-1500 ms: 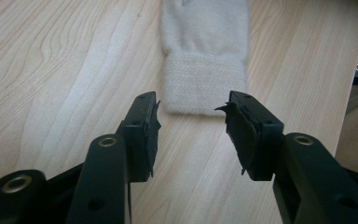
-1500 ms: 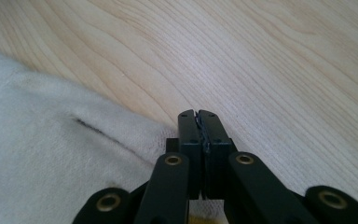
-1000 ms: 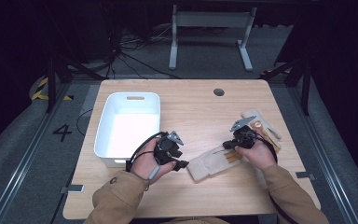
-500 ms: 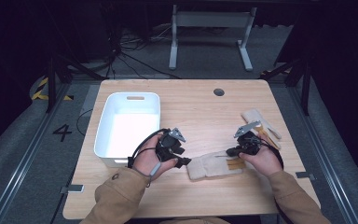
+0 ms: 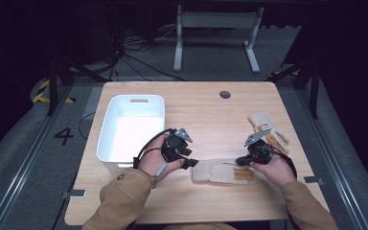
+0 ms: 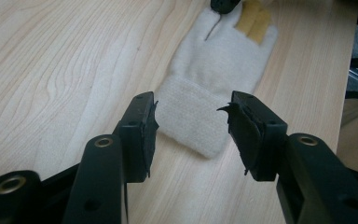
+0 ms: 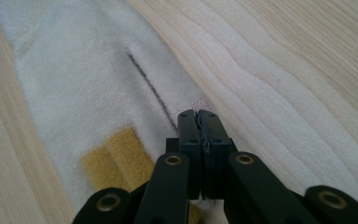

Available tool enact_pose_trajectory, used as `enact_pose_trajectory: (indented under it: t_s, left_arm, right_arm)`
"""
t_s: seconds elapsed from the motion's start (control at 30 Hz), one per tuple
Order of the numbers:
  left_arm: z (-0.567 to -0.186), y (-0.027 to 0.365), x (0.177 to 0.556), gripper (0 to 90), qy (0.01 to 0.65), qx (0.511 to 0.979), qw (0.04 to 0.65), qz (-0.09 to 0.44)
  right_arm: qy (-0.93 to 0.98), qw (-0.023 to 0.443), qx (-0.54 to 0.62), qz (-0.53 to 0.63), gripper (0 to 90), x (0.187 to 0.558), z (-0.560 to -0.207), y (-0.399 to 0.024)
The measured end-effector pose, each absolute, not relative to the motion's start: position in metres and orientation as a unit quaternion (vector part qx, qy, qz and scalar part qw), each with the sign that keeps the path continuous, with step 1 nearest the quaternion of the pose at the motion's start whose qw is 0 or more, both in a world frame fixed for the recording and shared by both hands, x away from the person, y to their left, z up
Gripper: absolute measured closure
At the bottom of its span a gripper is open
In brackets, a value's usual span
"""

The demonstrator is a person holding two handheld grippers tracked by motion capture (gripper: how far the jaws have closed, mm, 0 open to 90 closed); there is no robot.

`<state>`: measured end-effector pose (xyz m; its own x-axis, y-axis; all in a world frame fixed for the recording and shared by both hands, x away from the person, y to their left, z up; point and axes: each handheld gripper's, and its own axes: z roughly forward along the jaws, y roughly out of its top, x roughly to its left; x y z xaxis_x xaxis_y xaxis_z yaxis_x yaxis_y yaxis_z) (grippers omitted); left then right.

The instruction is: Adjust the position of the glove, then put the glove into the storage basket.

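1. The cream glove (image 5: 220, 171) lay flat near the table's (image 5: 206, 211) front edge, between the two hands, cuff toward the left gripper (image 6: 191, 126).
2. That left gripper had its jaws spread, flanking the cuff just above the wood without touching it, probably lined up to take the cuff.
3. The right gripper (image 7: 198, 122) had its jaws pressed together at the glove's finger end, beside the yellow patches (image 7: 114, 158); whether they pinched fabric was hard to tell.
4. Farther off lay a second glove (image 5: 266, 125) to the right and a white bin (image 5: 106, 125) to the left, neither blocking the way.
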<state>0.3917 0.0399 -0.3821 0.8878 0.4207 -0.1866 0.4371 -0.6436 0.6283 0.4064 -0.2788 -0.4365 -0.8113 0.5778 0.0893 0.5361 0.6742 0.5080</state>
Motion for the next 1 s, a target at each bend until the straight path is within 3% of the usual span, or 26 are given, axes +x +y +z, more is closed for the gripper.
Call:
enact_pose_trajectory:
  t_s: [0.67,0.83,0.87,1.0]
  left_arm:
    - [-0.376,0.045,0.398,50.4,0.248,0.903,0.352,-0.003]
    - [-0.376,0.044,0.396,49.7,0.245,0.904,0.351,-0.003]
    - [-0.375,0.045,0.396,49.7,0.245,0.904,0.351,-0.002]
    - [-0.375,0.045,0.396,49.7,0.245,0.904,0.351,-0.001]
  right_arm:
    - [0.856,0.111,0.361,0.352,74.5,0.401,-0.404,-0.331]
    - [0.852,0.123,0.366,0.354,66.7,0.401,-0.402,-0.338]
    - [0.844,0.132,0.373,0.364,61.5,0.404,-0.401,-0.341]
    - [0.833,0.143,0.387,0.368,57.9,0.408,-0.398,-0.347]
